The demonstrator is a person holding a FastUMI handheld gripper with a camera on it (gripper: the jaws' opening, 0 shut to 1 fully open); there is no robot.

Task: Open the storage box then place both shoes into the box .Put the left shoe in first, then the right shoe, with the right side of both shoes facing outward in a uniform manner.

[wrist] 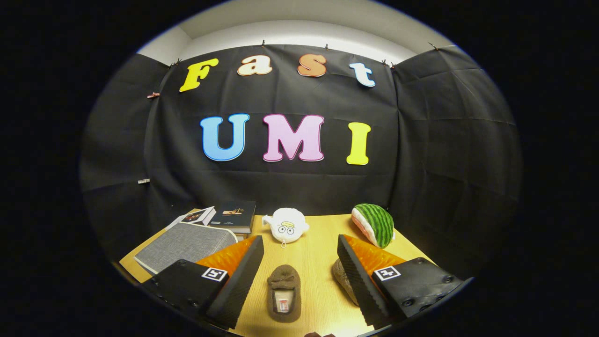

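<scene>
Gripper [299, 281] low over a pale wood table [318, 262], fingers spread wide, holding nothing. Black ribbed pads [241, 281] angled inward, orange bodies behind them, a square marker on each.

Between the fingers, lower centre of frame: one brown shoe [283, 292], opening up, toe pointing away, white label inside. Second shoe [343, 281] just right of it, mostly hidden behind the right finger; only a brown edge visible.

Left of the left finger, lower left: grey fabric-covered box [185, 243], lid closed, lying flat near the table's edge. Behind it, a dark book [234, 216] and an open booklet [194, 216].

Mid-table, beyond the fingers: white round plush [286, 224] with cartoon eyes. To its right, near the far edge, a watermelon-slice plush [374, 223], green striped rind up.

Behind the table: black cloth wall, creased, clipped along its top. Above that, upper part of frame: white wall and ceiling, lit evenly.
</scene>
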